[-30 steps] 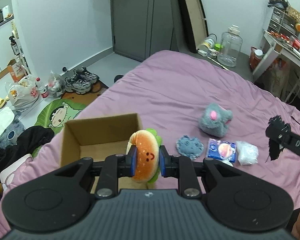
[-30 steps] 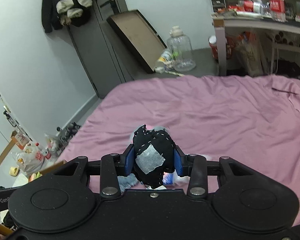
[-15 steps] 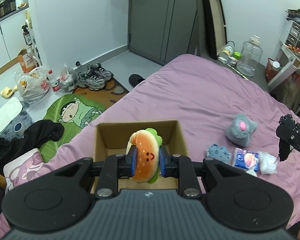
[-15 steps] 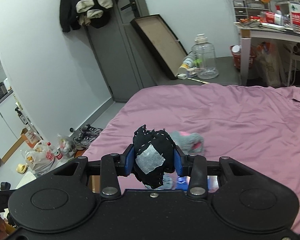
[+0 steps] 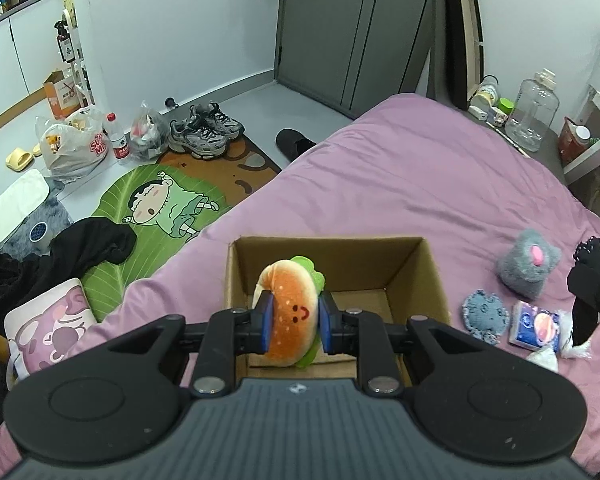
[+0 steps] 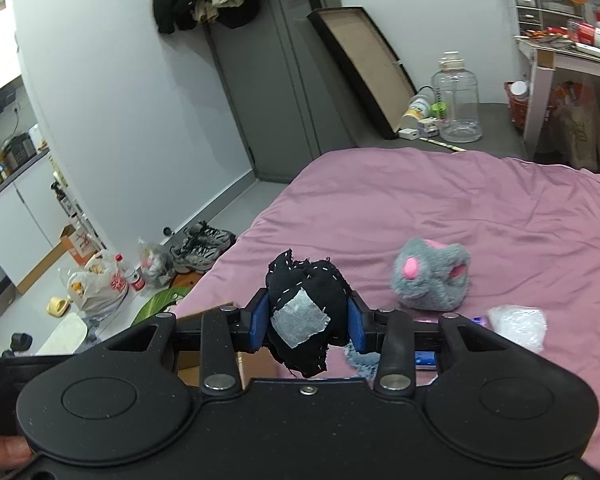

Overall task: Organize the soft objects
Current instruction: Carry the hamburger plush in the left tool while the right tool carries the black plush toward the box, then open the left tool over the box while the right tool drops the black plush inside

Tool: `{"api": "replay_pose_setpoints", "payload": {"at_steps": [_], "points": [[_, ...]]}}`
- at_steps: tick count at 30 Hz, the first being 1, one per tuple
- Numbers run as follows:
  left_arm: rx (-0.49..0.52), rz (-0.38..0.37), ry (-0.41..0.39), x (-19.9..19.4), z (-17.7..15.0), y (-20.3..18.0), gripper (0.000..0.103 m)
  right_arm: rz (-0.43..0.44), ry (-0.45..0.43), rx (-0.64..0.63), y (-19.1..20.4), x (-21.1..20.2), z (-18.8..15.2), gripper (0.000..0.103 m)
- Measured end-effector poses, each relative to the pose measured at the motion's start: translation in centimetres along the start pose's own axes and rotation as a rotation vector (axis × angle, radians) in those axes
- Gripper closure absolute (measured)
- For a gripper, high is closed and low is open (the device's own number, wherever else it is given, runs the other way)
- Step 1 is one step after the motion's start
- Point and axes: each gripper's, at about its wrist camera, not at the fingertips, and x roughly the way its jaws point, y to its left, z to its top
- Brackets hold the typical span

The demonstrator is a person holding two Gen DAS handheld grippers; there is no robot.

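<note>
My left gripper (image 5: 294, 322) is shut on a plush hamburger (image 5: 290, 312) with a smiling face, held over the open cardboard box (image 5: 434, 276) on the purple bed. My right gripper (image 6: 308, 326) is shut on a black stitched soft toy (image 6: 306, 300) with a grey patch; the same toy and gripper show at the right edge of the left wrist view as the black toy (image 5: 590, 256). A grey plush mouse (image 6: 430, 278) lies on the bed ahead of the right gripper, also visible as the grey mouse (image 5: 526, 266) right of the box.
Right of the box lie a small blue-grey plush (image 5: 484, 314), a blue packet (image 5: 534, 326) and a white fluffy wad (image 6: 518, 326). The bed's left edge drops to a floor with a green mat (image 5: 156, 208), shoes (image 5: 204, 130) and bags (image 5: 74, 144).
Both grippers have swung left with their toys still held. The box now sits centred under the hamburger, and the grey mouse has shifted right in both views.
</note>
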Motion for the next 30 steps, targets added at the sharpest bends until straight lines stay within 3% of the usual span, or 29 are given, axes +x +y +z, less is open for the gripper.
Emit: {"api": "replay_pose_setpoints", "payload": {"at_steps": [5, 9, 15, 18, 22, 30], "points": [[-0.007, 0.015, -0.008, 1.6, -0.1, 0.6, 0.080, 0.008, 0.044, -0.045, 1.4, 1.1, -0.7, 0.064], [-0.004, 0.022, 0.000, 2.6, -0.2, 1.0, 0.078, 0.049, 0.096, -0.005, 1.7, 1.7, -0.8, 0.064], [0.002, 0.000, -0.001, 2.3, 0.2, 1.2, 0.057, 0.087, 0.128, 0.002, 3.3, 2.5, -0.8, 0.064], [-0.023, -0.028, -0.009, 1.6, 0.3, 1.7, 0.053, 0.102, 0.130, -0.004, 4.5, 2.9, -0.7, 0.064], [-0.054, 0.008, -0.027, 0.5, 0.7, 2.8, 0.041, 0.117, 0.142, 0.012, 5.5, 3.8, -0.6, 0.064], [-0.090, -0.001, -0.010, -0.2, 0.3, 4.4, 0.038, 0.148, 0.191, 0.030, 6.7, 5.3, -1.2, 0.063]]}}
